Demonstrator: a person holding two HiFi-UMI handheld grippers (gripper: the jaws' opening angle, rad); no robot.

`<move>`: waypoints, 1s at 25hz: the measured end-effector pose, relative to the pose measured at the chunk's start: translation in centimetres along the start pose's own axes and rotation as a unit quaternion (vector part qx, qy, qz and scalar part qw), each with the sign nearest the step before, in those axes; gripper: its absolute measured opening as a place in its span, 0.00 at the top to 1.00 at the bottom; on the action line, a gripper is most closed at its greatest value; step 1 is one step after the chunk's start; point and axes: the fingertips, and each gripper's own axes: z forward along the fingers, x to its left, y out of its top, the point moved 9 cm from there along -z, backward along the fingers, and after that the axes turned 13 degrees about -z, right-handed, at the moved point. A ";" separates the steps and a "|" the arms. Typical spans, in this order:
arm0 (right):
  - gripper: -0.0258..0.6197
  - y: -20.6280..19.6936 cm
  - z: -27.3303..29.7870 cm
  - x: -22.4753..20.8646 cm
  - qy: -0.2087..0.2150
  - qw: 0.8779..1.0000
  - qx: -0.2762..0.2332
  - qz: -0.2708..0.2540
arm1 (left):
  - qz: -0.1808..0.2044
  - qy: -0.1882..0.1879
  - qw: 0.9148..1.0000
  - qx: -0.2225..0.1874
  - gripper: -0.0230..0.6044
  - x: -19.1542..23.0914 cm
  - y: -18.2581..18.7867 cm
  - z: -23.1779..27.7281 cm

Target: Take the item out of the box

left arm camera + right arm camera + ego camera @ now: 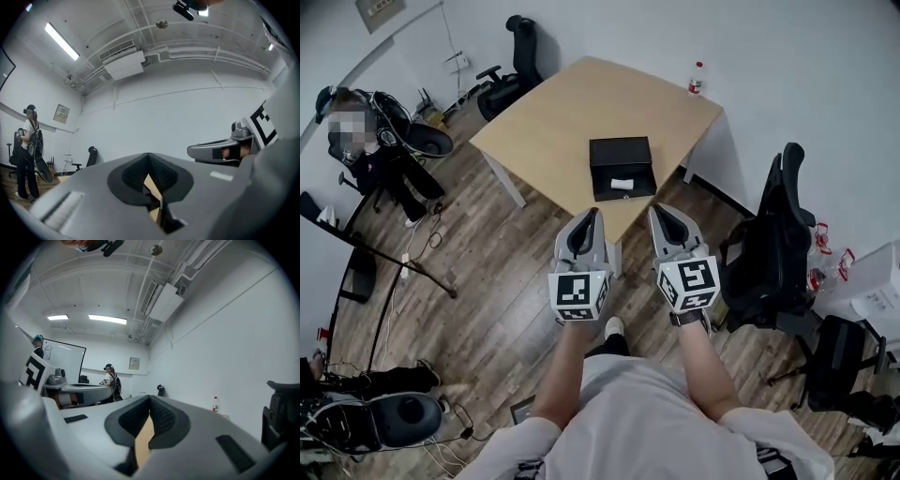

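Wooden table [581, 103] holds the black box [622, 165]; left gripper [592, 215] and right gripper [659, 212], jaws closed, grip nothing.

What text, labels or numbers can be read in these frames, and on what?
No words or numbers are readable.
Wall notice: too small to read.
Bottle label: too small to read.
Marker cubes: square patterns only, no text.

- Box [621, 167], by the table's near corner: black inside and out.
- Item [622, 184] in it: white.
- Table [572, 112]: pale wood top.
- Left gripper [592, 214], right gripper [658, 210]: grey, with black-and-white square markers.
- Floor [506, 281]: brown wood planks.
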 end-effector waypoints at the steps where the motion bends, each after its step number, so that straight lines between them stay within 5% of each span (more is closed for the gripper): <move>1: 0.94 -0.2 1.6 0.0 0.000 1.000 0.003 0.000 | -0.001 -0.002 1.000 0.002 0.95 1.1 -0.1 1.0; 9: 0.94 -2.2 9.8 0.2 -0.010 0.999 0.039 -0.010 | -0.021 -0.006 1.000 0.020 0.95 8.9 -1.2 6.5; 25: 0.94 -7.4 17.5 -4.4 0.003 0.997 0.081 -0.011 | -0.042 -0.028 0.997 0.058 0.95 11.5 -5.5 15.5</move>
